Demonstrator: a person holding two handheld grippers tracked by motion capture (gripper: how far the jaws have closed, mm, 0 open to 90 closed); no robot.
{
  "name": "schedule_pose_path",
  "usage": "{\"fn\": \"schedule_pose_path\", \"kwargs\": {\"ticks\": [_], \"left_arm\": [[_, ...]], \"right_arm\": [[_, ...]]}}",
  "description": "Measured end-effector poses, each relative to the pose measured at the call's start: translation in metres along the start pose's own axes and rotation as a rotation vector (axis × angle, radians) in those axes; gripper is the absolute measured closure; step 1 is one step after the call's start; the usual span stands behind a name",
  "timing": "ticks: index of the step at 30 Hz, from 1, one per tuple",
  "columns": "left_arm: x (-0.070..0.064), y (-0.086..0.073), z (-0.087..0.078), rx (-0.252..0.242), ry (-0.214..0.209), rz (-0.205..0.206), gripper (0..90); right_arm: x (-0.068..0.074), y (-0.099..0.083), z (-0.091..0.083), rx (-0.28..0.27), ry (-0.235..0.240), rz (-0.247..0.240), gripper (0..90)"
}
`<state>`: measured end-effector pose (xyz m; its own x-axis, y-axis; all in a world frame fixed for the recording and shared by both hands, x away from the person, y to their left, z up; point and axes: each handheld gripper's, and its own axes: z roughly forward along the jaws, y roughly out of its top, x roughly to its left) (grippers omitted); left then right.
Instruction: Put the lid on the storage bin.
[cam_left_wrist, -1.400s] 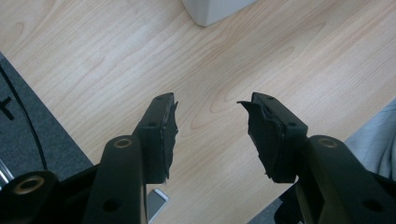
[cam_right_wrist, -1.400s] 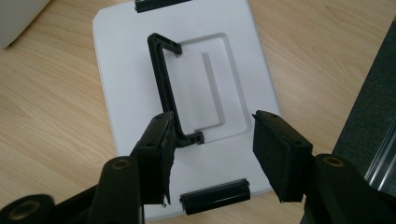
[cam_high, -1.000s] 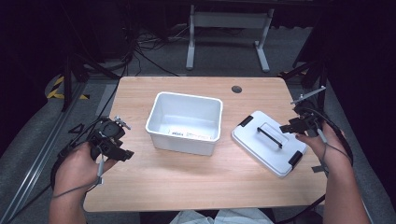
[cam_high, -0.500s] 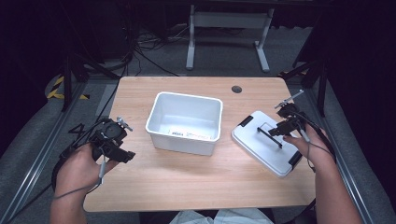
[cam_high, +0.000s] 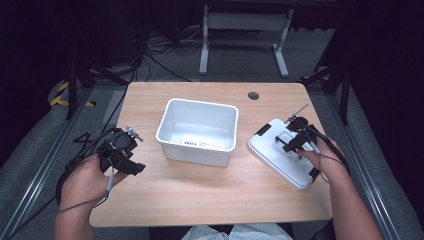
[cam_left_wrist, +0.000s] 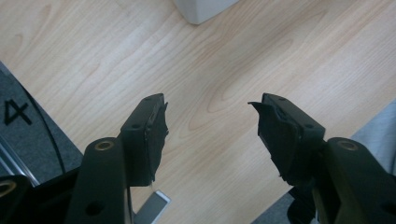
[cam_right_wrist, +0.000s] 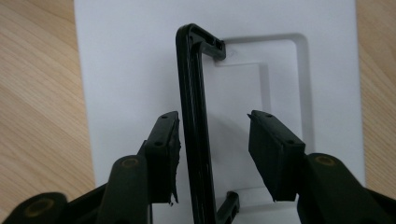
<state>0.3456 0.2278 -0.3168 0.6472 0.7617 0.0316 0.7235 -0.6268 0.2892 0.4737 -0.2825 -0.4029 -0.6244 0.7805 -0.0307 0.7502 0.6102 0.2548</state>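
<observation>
High view: the right gripper (cam_high: 291, 142) sits over the white lid (cam_high: 272, 155), which lies flat on the table (cam_high: 200, 195) just right of the open white bin (cam_high: 199, 131). Its jaws are down at the lid's black handle (cam_high: 284, 143). The left gripper (cam_high: 121, 159) rests near the table's left edge, well apart from the bin, jaws pointing toward the person.

Left gripper view: the left gripper (cam_left_wrist: 208, 116) has its jaws spread wide with nothing between them, only bare wood below. A corner of the bin (cam_left_wrist: 203, 8) shows beyond the fingertips.

Right gripper view: the right gripper (cam_right_wrist: 212, 126) is open and straddles the handle (cam_right_wrist: 194, 116). The raised bar runs lengthwise between the fingers, right beside the left-hand finger (cam_right_wrist: 163, 149), with a clear gap to the other finger. The jaws do not grip it. The lid (cam_right_wrist: 126, 70) spreads beneath and beyond both fingers.
</observation>
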Motion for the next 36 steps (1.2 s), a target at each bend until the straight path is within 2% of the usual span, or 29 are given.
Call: {"fn": "schedule_pose_path", "kwargs": {"ticks": [3, 5, 11, 12, 13, 15, 19, 21, 23, 27, 30, 33, 36], "left_arm": [[0.001, 0.001, 0.002, 0.010, -0.016, -0.021, 43.0], [0.001, 0.001, 0.003, 0.021, -0.030, -0.038, 43.4], [0.000, 0.001, 0.003, 0.018, -0.023, -0.036, 43.4], [0.000, 0.001, 0.003, 0.018, -0.023, -0.036, 43.0], [0.000, 0.001, 0.003, 0.021, -0.022, -0.034, 43.0], [-0.001, 0.001, 0.004, 0.027, -0.027, -0.032, 42.7], [0.000, 0.001, 0.003, 0.027, -0.014, -0.020, 42.7], [0.000, 0.000, 0.003, 0.023, -0.018, -0.029, 42.4], [0.000, 0.000, 0.003, 0.026, -0.022, -0.035, 42.2], [0.000, -0.001, 0.002, 0.024, -0.015, -0.035, 41.8], [0.000, -0.002, 0.001, 0.022, -0.019, -0.034, 41.6], [0.001, -0.002, 0.000, 0.019, -0.016, -0.030, 41.5], [0.002, -0.003, 0.001, 0.019, -0.015, -0.032, 41.5]], "right_arm": [[0.000, 0.001, 0.004, 0.016, -0.004, -0.003, 57.9], [0.001, 0.001, 0.006, 0.028, -0.008, -0.006, 62.9], [0.003, 0.002, 0.005, 0.031, -0.024, -0.019, 78.1], [0.003, 0.002, 0.005, 0.031, -0.024, -0.019, 78.1], [0.003, 0.001, 0.004, 0.030, -0.041, -0.019, 81.1], [0.001, 0.001, 0.004, 0.024, -0.062, -0.006, 82.1], [-0.001, 0.001, 0.004, 0.025, -0.059, -0.010, 82.6], [0.000, 0.003, 0.003, 0.030, -0.066, -0.019, 83.7], [-0.001, 0.004, 0.003, 0.022, -0.065, -0.007, 83.8], [-0.001, 0.006, 0.001, 0.027, -0.074, -0.029, 83.8], [0.001, 0.008, -0.005, 0.031, -0.085, -0.050, 83.8], [0.002, 0.012, -0.019, 0.023, -0.111, -0.069, 83.8], [0.002, 0.014, -0.032, 0.007, -0.117, -0.084, 83.8]]}}
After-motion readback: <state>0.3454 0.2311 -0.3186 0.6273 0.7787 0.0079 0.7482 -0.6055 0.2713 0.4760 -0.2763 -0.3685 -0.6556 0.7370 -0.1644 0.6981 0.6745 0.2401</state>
